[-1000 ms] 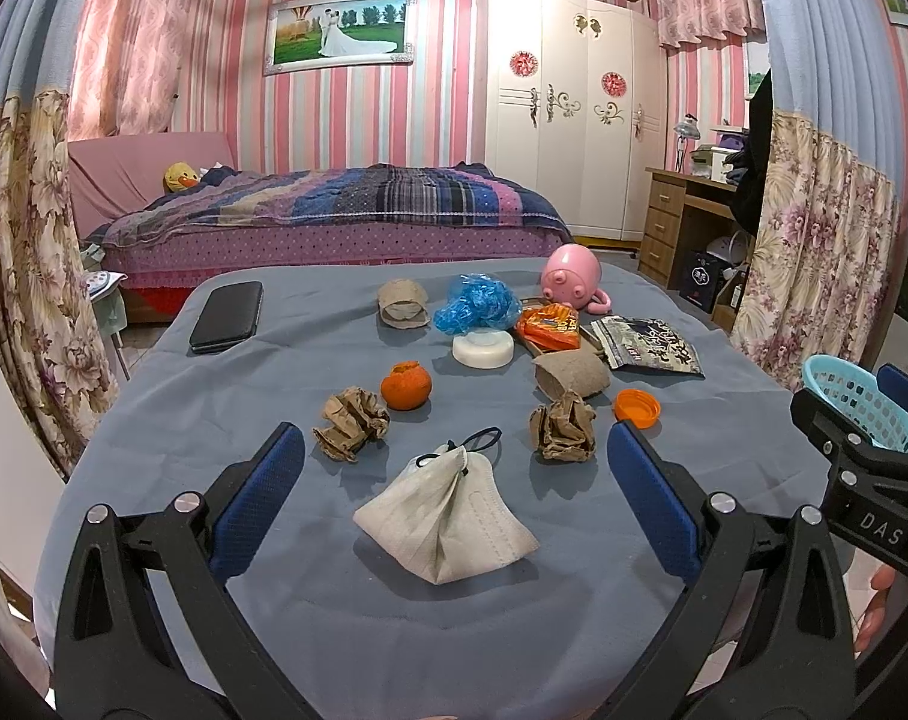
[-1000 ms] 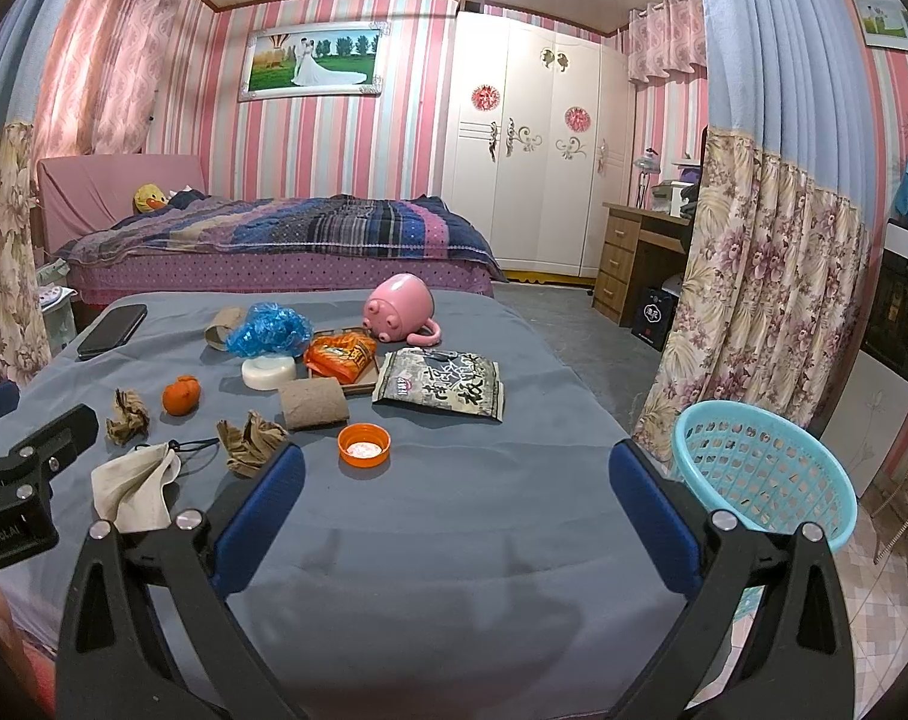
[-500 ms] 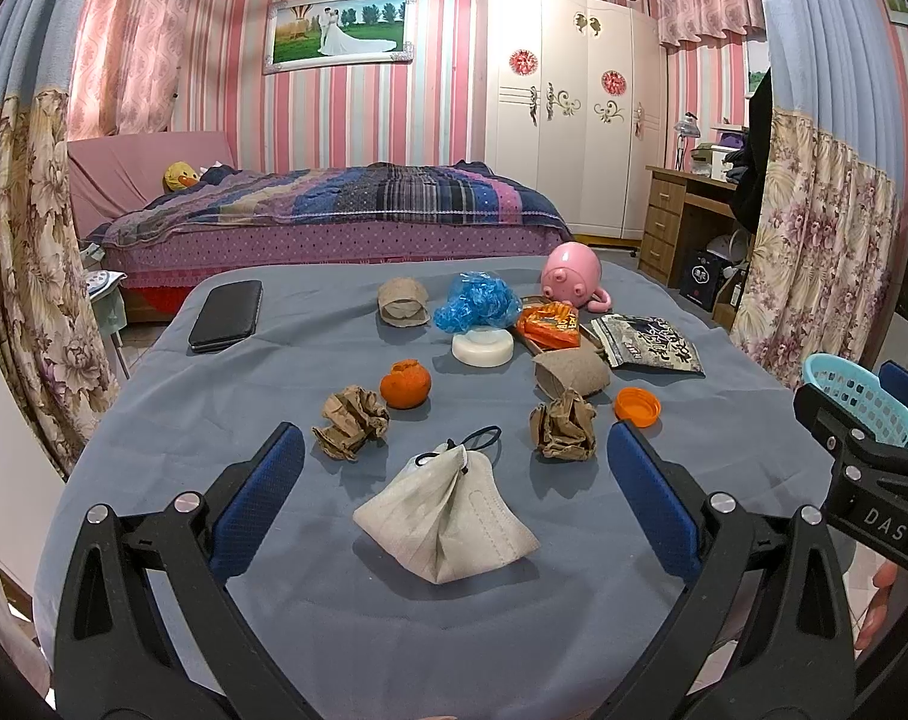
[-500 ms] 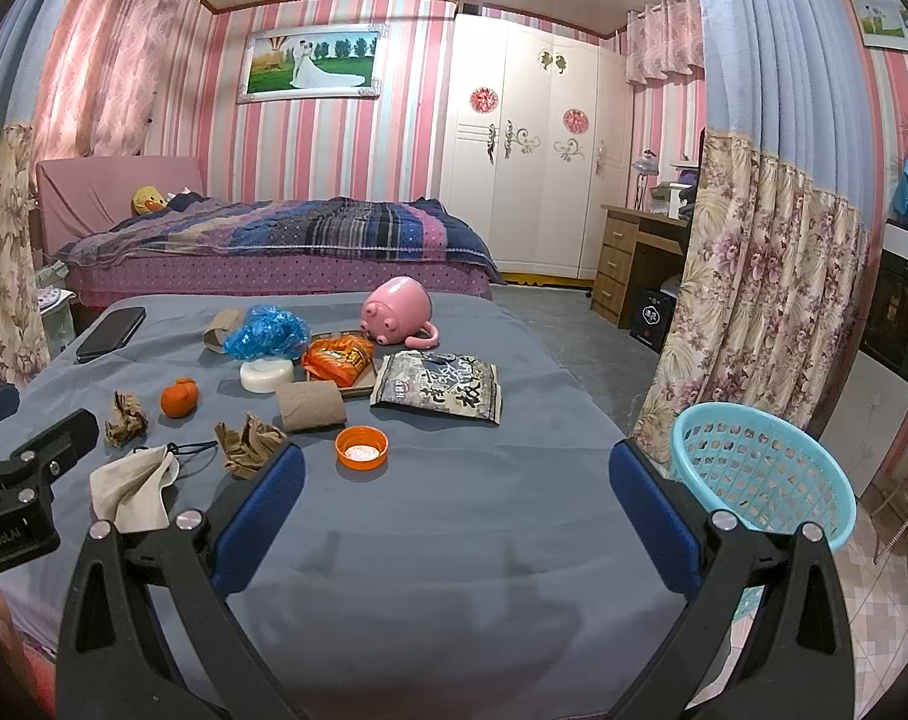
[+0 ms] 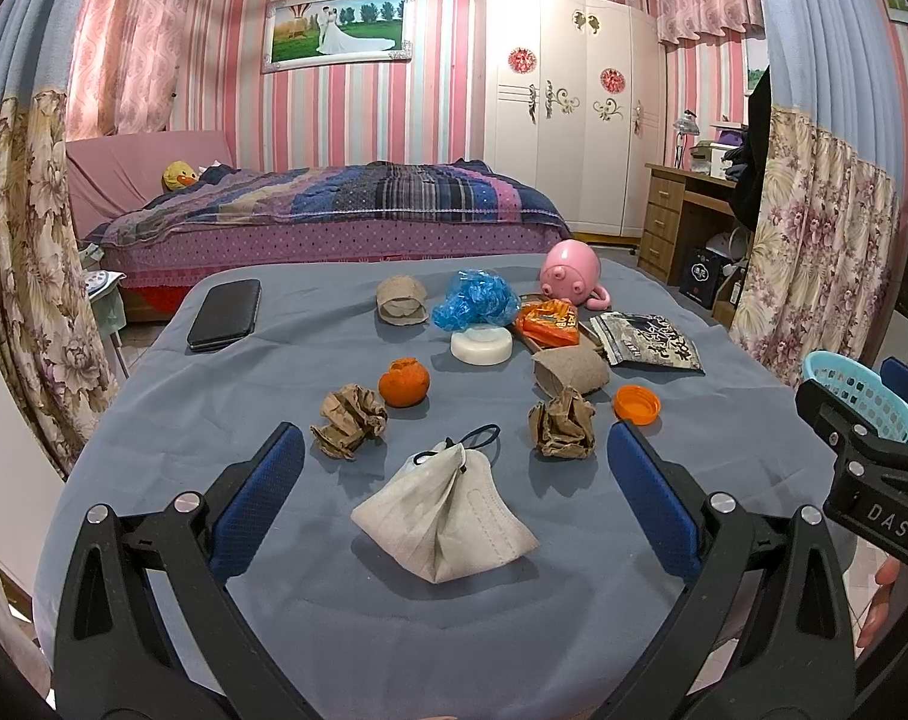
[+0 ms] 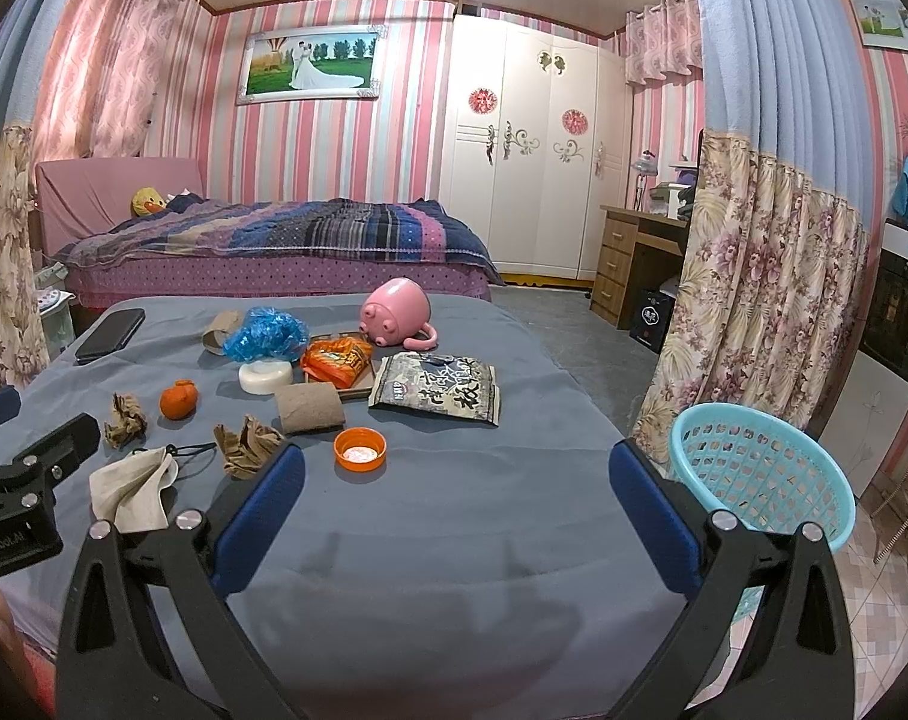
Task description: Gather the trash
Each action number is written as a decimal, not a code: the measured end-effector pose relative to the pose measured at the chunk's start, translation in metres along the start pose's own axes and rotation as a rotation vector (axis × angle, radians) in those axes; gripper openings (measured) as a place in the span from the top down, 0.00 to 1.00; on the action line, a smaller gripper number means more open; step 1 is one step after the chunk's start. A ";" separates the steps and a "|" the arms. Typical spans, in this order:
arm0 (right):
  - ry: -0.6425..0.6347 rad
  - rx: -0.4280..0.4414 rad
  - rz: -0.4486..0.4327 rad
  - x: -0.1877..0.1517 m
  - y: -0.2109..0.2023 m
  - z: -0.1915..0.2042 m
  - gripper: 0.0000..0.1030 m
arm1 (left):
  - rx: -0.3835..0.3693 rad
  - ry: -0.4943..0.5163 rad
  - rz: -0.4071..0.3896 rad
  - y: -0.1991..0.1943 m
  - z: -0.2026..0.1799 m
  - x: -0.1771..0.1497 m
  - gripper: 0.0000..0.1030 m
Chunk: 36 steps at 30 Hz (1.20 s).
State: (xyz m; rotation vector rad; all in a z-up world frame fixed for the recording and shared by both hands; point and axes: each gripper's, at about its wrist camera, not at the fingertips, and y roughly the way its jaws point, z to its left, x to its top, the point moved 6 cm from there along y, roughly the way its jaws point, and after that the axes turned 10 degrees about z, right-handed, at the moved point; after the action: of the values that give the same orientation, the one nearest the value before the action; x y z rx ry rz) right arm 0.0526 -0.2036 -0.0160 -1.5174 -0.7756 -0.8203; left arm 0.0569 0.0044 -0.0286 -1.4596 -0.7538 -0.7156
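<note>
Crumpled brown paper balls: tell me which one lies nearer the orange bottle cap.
The right-hand ball, which sits beside the orange bottle cap. The other ball lies across the face mask, by the tangerine.

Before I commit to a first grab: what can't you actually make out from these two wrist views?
- Basket bottom: right wrist view, near wall and right gripper finger block it; contents unclear.
- Basket in left wrist view: cut off behind the right gripper's body.
- Under the face mask: left wrist view, mask covers it, left gripper open above.
- Snack packet print: too small.
- Flat brown item under orange wrapper: mostly covered.
</note>
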 end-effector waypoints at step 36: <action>0.001 -0.002 -0.004 0.000 0.000 -0.005 0.04 | 0.006 0.000 0.015 0.002 -0.001 -0.002 0.05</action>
State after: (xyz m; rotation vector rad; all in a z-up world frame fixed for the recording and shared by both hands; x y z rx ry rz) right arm 0.0520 -0.2081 -0.0153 -1.5180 -0.7774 -0.8249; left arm 0.0575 0.0031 -0.0311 -1.4587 -0.7443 -0.7014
